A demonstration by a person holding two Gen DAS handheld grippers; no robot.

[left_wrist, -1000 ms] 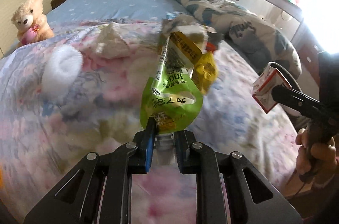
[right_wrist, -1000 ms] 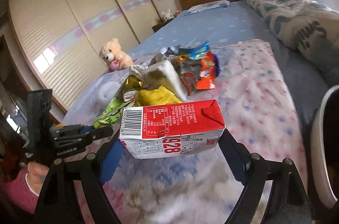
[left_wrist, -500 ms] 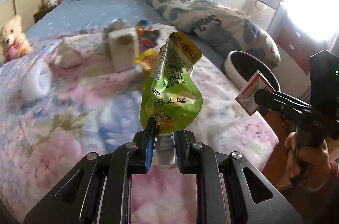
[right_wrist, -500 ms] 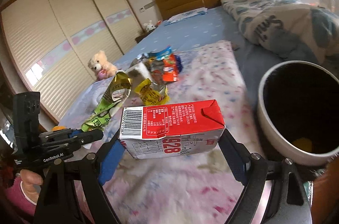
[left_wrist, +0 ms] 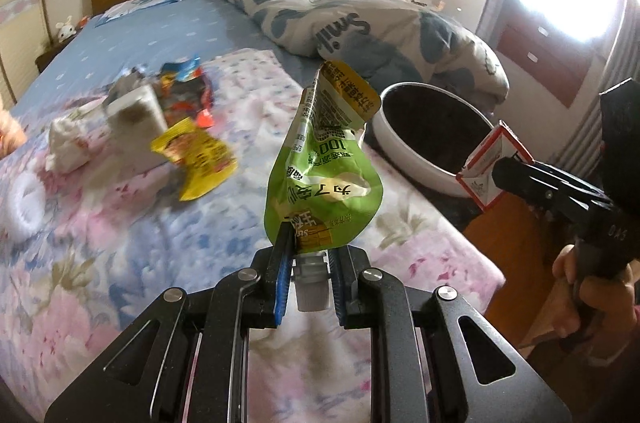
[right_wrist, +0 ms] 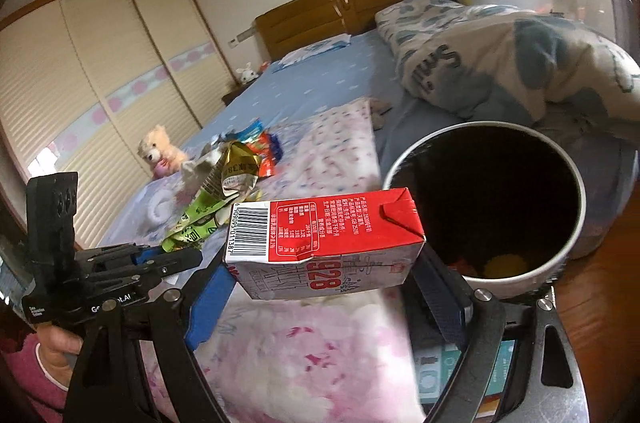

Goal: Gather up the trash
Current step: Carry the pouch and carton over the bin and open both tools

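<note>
My left gripper (left_wrist: 308, 255) is shut on a green drink pouch (left_wrist: 324, 171), held upright above the flowered bed cover. My right gripper (right_wrist: 324, 267) is shut on a red and white milk carton (right_wrist: 320, 235), held sideways just left of the white trash bin (right_wrist: 576, 223). The bin (left_wrist: 404, 151) stands beside the bed, with some trash at its dark bottom. In the left wrist view the carton (left_wrist: 492, 167) sits at the right, near the bin's rim. In the right wrist view the pouch (right_wrist: 200, 219) and left gripper (right_wrist: 176, 259) are at the left.
More trash lies on the bed: a yellow wrapper (left_wrist: 196, 159), a white box (left_wrist: 136, 127), crumpled tissue (left_wrist: 68, 143), colourful packets (left_wrist: 184, 91), a white roll (left_wrist: 24, 207). A rolled duvet (left_wrist: 360, 23) lies behind the bin. A teddy bear (right_wrist: 160, 151) sits far left.
Both grippers have swung right, away from the trash pile and toward the bin, each keeping its hold. The bin now fills the right of the right wrist view.
</note>
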